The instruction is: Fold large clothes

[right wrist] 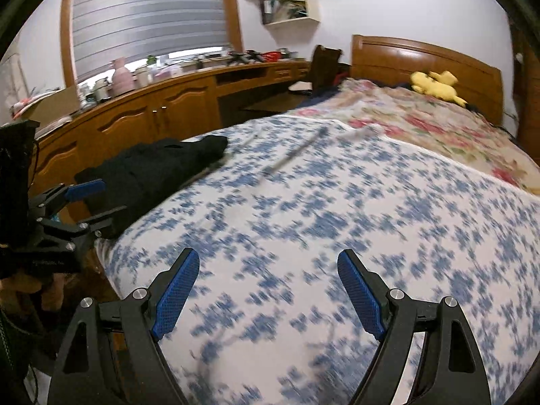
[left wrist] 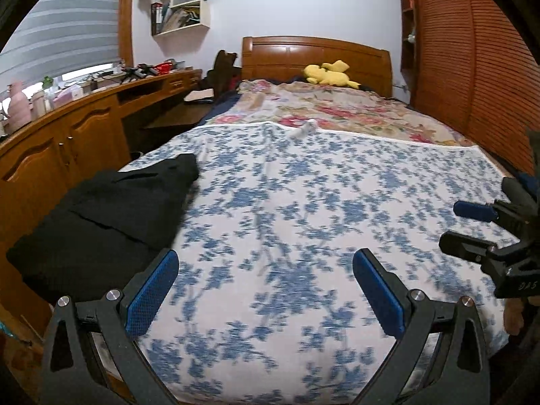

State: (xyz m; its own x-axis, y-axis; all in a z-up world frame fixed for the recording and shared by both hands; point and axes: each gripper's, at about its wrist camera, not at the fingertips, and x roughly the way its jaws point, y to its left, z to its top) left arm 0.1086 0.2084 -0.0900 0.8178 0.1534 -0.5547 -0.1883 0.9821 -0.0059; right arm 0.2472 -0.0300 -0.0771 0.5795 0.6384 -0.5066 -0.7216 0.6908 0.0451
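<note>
A black garment (left wrist: 101,216) lies folded in a heap at the bed's left front corner, on the white sheet with blue flowers (left wrist: 303,222); it also shows in the right wrist view (right wrist: 152,172). My left gripper (left wrist: 265,270) is open and empty above the sheet, to the right of the garment. My right gripper (right wrist: 268,270) is open and empty above the sheet near the bed's foot. Each gripper shows at the edge of the other's view, the right one (left wrist: 452,226) and the left one (right wrist: 101,199), both open. The sheet is motion-blurred.
A floral quilt (left wrist: 337,111) covers the far half of the bed, with a yellow plush toy (left wrist: 329,74) by the wooden headboard (left wrist: 314,54). A long wooden cabinet desk (left wrist: 67,135) with clutter runs along the left. A louvred wardrobe (left wrist: 472,67) stands at the right.
</note>
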